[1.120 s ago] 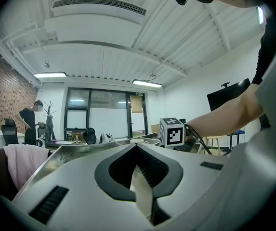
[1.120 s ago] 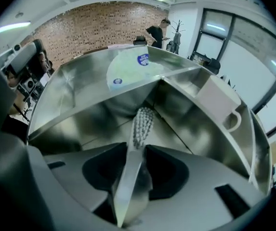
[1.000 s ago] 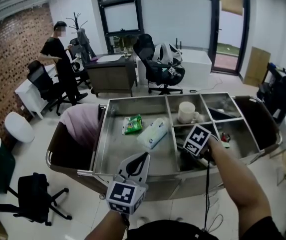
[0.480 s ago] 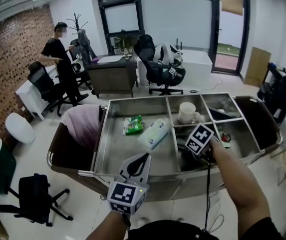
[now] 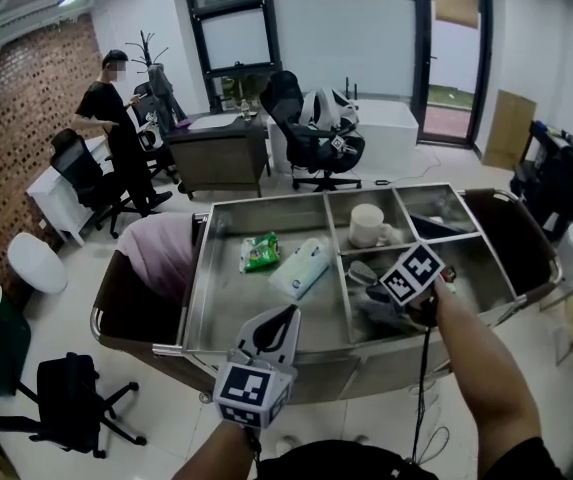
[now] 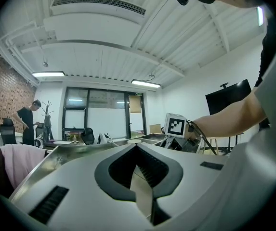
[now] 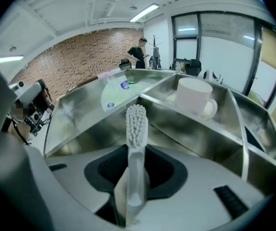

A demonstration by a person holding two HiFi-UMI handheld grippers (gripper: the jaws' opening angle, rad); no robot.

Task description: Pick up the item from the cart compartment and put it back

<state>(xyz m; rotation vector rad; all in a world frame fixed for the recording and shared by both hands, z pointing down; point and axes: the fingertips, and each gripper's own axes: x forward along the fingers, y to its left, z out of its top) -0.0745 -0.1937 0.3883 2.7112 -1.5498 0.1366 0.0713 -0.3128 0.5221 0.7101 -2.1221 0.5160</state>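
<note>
A white toothbrush (image 7: pixel 136 124) stands bristles-up between the jaws of my right gripper (image 7: pixel 137 154). The jaws have just been closing and are now shut on its handle. In the head view, the right gripper (image 5: pixel 374 303) hangs tilted down over the front middle compartment of the steel cart (image 5: pixel 266 313), its marker cube raised above the rim. My left gripper (image 5: pixel 283 315) is held level before the cart's front edge. Its jaws are together with nothing between them, as the left gripper view (image 6: pixel 137 146) shows.
A white mug (image 5: pixel 368 225) sits in the compartment behind. A tissue pack (image 5: pixel 301 266) and a green packet (image 5: pixel 260 251) lie in the big left compartment. A pink cloth (image 5: pixel 161 253) hangs in the cart's left bin. A person (image 5: pixel 116 118) stands by desks at the back left.
My right gripper has risen from down in the front middle compartment and rolled a little, so its marker cube now sits higher. The left gripper has stayed put.
</note>
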